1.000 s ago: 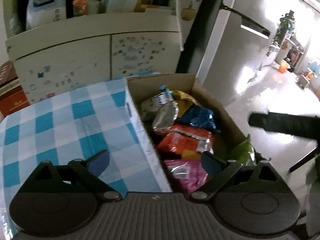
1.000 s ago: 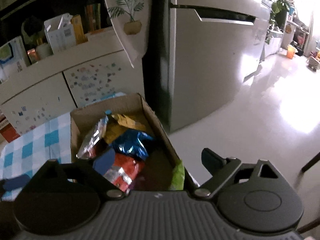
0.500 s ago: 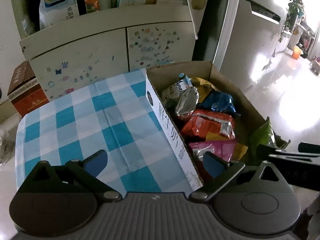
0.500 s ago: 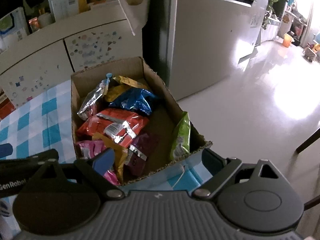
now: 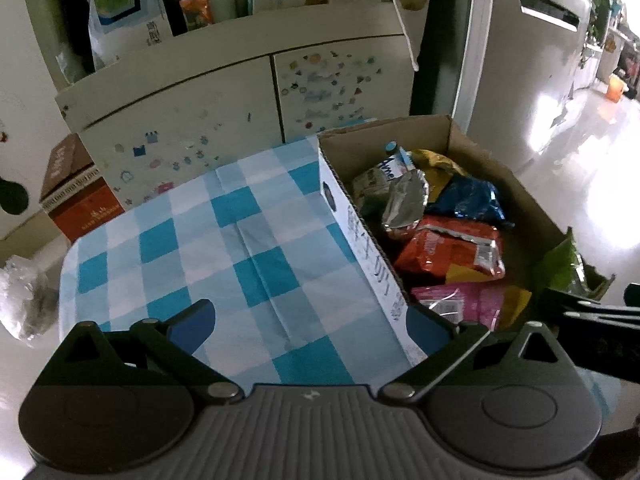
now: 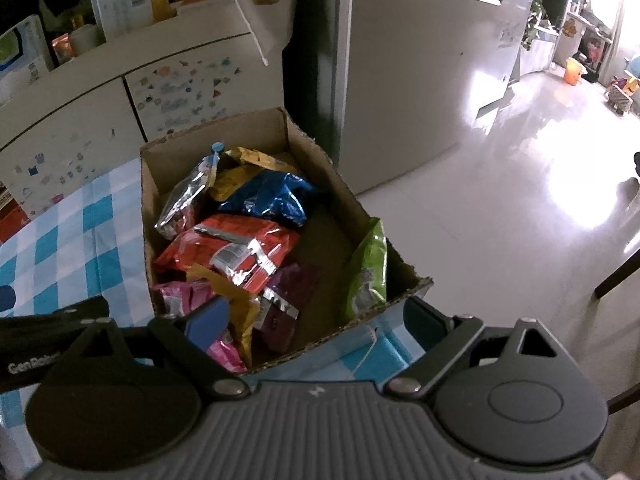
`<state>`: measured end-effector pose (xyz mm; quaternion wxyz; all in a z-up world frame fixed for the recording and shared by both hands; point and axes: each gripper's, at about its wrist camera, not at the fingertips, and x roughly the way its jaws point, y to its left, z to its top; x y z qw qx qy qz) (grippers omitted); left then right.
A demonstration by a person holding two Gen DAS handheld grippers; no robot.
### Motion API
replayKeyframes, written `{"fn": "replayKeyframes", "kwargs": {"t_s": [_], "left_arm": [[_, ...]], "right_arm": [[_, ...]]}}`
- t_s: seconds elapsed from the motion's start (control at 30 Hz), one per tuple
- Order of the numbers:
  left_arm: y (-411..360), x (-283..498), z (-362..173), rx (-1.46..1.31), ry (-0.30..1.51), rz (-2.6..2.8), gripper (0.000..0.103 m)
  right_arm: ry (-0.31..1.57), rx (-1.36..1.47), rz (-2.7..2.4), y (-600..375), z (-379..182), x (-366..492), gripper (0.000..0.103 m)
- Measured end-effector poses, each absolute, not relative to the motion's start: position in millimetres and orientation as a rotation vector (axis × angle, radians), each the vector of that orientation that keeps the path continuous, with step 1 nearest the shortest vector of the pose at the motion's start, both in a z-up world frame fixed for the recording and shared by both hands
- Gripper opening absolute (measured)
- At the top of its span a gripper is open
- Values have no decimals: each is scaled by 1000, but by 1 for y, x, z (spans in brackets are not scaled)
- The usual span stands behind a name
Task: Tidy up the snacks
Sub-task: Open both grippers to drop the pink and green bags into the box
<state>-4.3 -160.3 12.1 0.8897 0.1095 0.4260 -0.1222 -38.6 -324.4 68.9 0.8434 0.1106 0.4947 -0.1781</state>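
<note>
Snacks (image 6: 244, 252) in box (image 6: 320, 160), just ahead of right gripper (image 6: 316, 320).

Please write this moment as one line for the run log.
phase: approach | left gripper: open, empty, over checked tablecloth | right gripper: open, empty, above cardboard box | snack packets: all in box

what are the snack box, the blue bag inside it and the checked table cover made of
Box: brown corrugated cardboard, matte, with a ragged torn rim. Blue bag: looks like metallised plastic film, crinkled with bright glints. Table cover: probably woven cloth, though it may be coated; blue-white checks, matte, with fold creases.
</note>
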Motion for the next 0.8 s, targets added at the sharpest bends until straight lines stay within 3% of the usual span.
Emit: {"fn": "replayKeyframes", "kwargs": {"t_s": [0.8], "left_arm": [[-155, 8, 8, 241, 899, -208, 103]], "right_arm": [[1067, 206, -396, -301, 61, -23, 94]]}}
